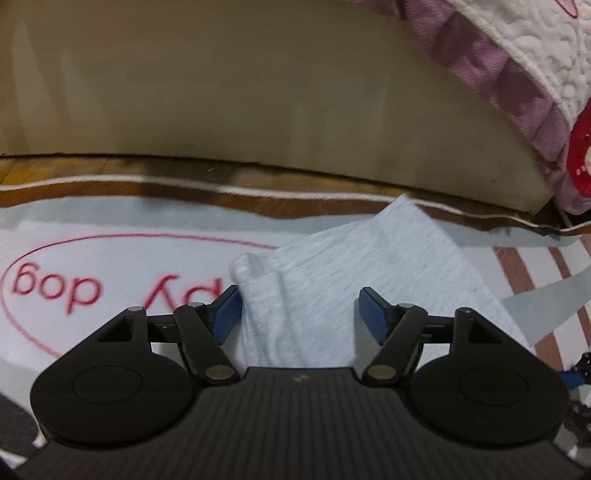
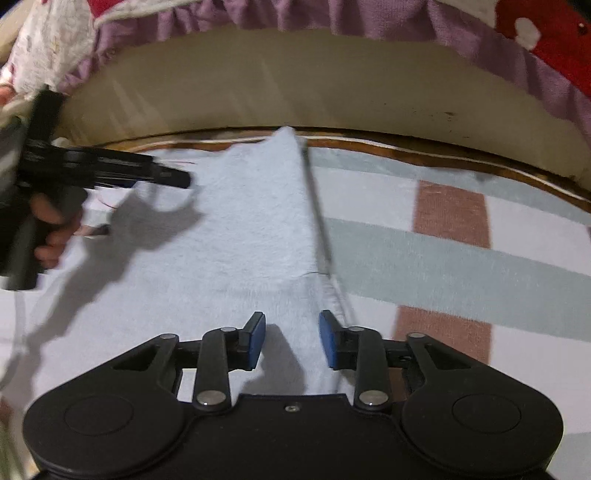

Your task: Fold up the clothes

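One pale grey-blue cloth (image 1: 354,273) lies on a mat (image 1: 110,221) on the floor, just in front of a bed base (image 1: 258,103); it is folded into a long strip whose far corner reaches the mat's brown border (image 2: 406,147). In the right wrist view the cloth (image 2: 251,229) runs away from the camera, its right edge straight and doubled over. There are two grippers. The left gripper (image 1: 299,314) has its two blue pads (image 1: 373,314) standing about half apart, with a rumpled fold of the cloth between them; the left pad lies against the fold's edge, the right pad is clear of it, so nothing is clamped. The right gripper (image 2: 291,339) stands narrower but also open, its two pads (image 2: 256,339) apart over the near end of the strip, the cloth's seam beside the right pad; whether the tips touch the fabric cannot be told. A hand (image 2: 51,229) holds the left gripper's handle at the cloth's left edge. The mat bears one red oval with lettering (image 1: 55,288) and brown and grey stripes (image 2: 450,214). One quilt with a purple frill (image 2: 332,18) hangs over the bed base.
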